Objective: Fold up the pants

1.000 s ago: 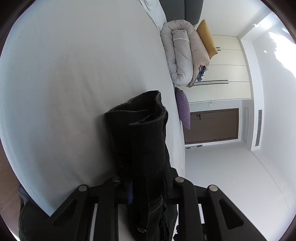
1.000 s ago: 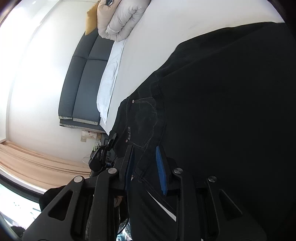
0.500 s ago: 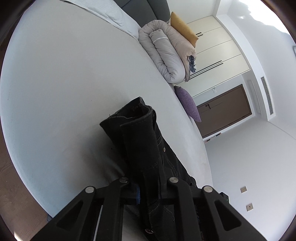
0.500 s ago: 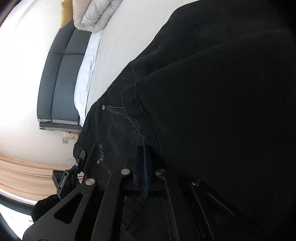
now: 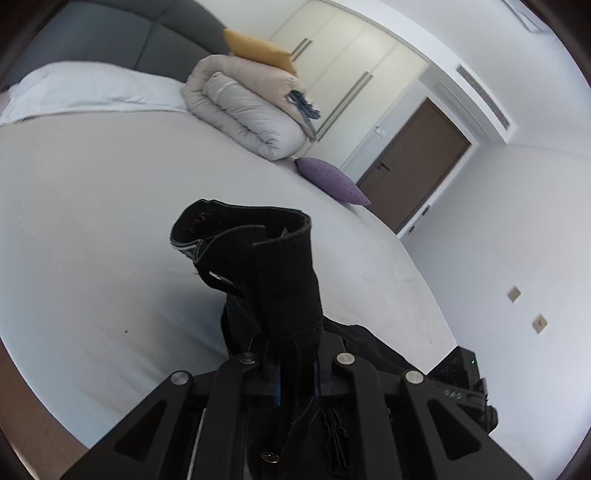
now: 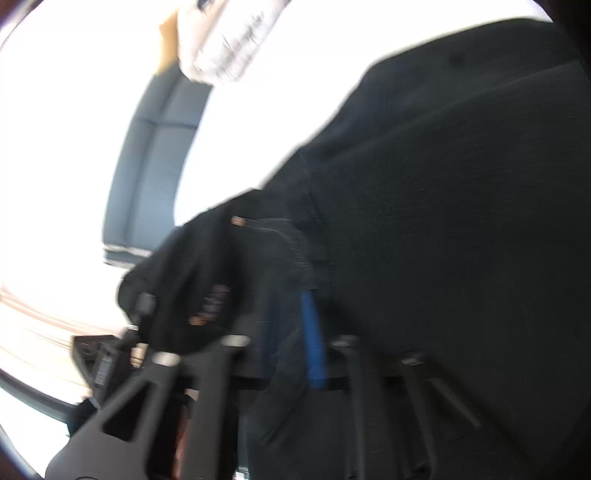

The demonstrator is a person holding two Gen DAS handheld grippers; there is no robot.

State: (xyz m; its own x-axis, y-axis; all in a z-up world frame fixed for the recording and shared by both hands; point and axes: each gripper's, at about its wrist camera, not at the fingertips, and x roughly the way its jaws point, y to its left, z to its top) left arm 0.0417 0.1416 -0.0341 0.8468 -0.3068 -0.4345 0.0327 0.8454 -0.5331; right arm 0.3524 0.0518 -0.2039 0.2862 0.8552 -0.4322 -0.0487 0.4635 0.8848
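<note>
The black pants (image 5: 266, 266) are bunched and lifted above the white bed (image 5: 92, 221). My left gripper (image 5: 295, 373) is shut on a thick fold of their waistband, which stands up in front of the camera. In the blurred right wrist view the pants (image 6: 461, 221) fill most of the frame. My right gripper (image 6: 291, 332) is closed on the fabric near a pocket rivet, with a blue finger pad (image 6: 312, 339) showing against the cloth.
A rolled beige duvet (image 5: 251, 110) with a mustard cushion (image 5: 258, 51) lies at the head of the bed, a purple cushion (image 5: 332, 181) beside it. A grey headboard (image 5: 110, 33), a brown door (image 5: 413, 166) and wardrobes stand behind.
My left gripper has swung upright with the waistband still held, bringing the headboard and door into view. My right gripper has moved fast with the cloth, so its view is now blurred.
</note>
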